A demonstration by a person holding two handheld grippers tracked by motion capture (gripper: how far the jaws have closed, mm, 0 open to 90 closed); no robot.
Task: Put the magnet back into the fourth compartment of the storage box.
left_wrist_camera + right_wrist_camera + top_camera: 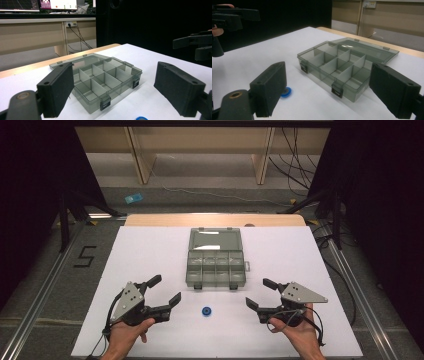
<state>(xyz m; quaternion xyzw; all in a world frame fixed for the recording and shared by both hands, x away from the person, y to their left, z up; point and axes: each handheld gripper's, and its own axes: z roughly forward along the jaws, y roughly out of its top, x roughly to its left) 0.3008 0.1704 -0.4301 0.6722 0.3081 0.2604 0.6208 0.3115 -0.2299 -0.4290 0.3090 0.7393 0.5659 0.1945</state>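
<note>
Jaws of both grippers stand wide apart, gripping nothing. Left gripper [159, 293] hovers over the near left of the white counter [150, 245], right gripper [261, 294] over the near right, each in a hand. Between them, well apart from both, a small blue ring [206, 311] lies on the counter. Farther off at the middle sits an open grey box [216, 268] with empty compartments, lid laid flat behind it.

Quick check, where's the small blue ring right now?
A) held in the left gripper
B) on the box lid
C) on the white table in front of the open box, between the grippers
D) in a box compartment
C: the blue ring lies on the white table in front of the open box, between the open left gripper and right gripper.
</note>
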